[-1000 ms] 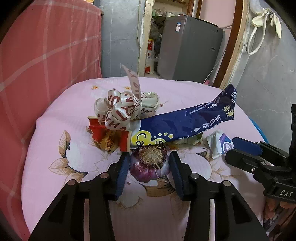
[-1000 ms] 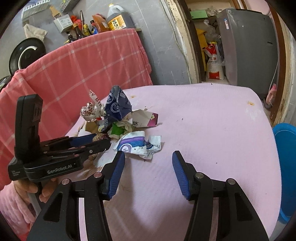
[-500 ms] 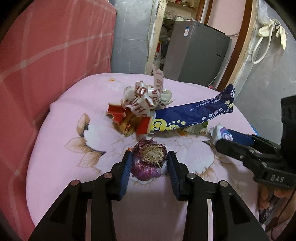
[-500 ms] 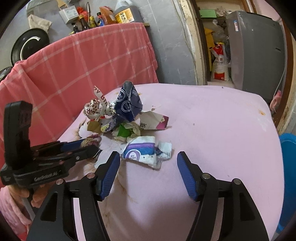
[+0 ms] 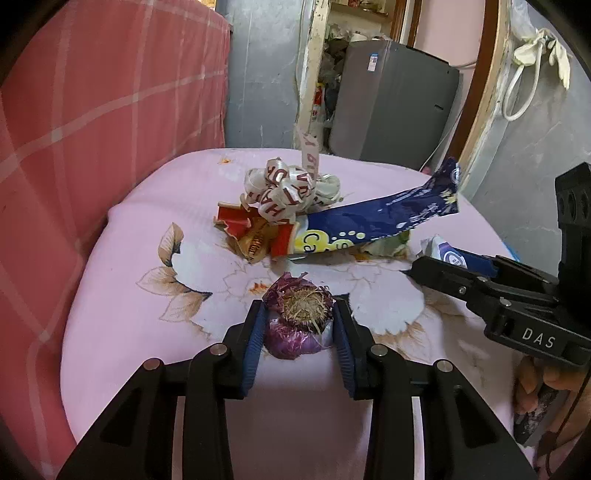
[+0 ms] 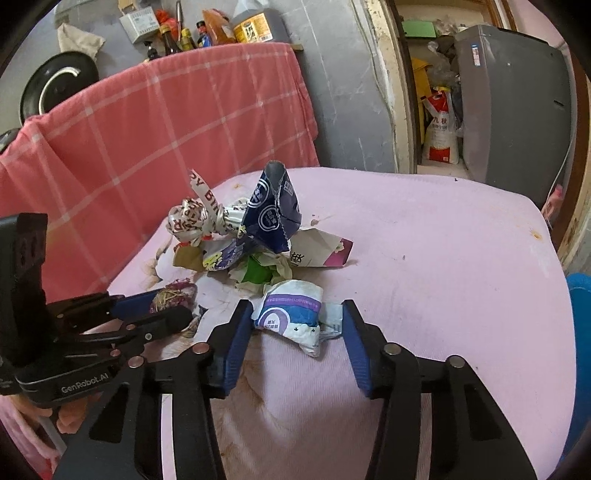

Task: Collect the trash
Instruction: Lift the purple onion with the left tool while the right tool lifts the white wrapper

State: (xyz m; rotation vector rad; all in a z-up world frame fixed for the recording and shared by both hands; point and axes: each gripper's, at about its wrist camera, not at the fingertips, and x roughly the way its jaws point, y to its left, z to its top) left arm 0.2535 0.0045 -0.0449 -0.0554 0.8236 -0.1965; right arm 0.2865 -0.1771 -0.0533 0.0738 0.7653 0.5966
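Note:
A purple onion piece [image 5: 295, 332] with a dry root tuft sits between the blue pads of my left gripper [image 5: 299, 310], which is shut on it, a little nearer than the trash pile. The pile holds a ribbon bow [image 5: 284, 188], a long dark blue packet [image 5: 369, 221] and a red and gold wrapper [image 5: 255, 236]. My right gripper [image 6: 295, 308] straddles a crumpled white and purple wrapper [image 6: 291, 314]. Its jaws are closing, and a small gap still shows on each side. The left gripper [image 6: 162, 310] appears at the left of the right wrist view.
The trash lies on a table covered with a pink flowered cloth [image 5: 147, 295]. A red checked cloth [image 6: 166, 122] hangs behind, with bottles [image 6: 255, 22] above it. A grey appliance [image 5: 391, 107] stands in the doorway. A blue bin [image 6: 580, 332] is past the table's right edge.
The left jaws have narrowed onto the onion piece, which now lies clear of the pile. The right gripper came forward around the crumpled wrapper, and its jaws widened, then narrowed.

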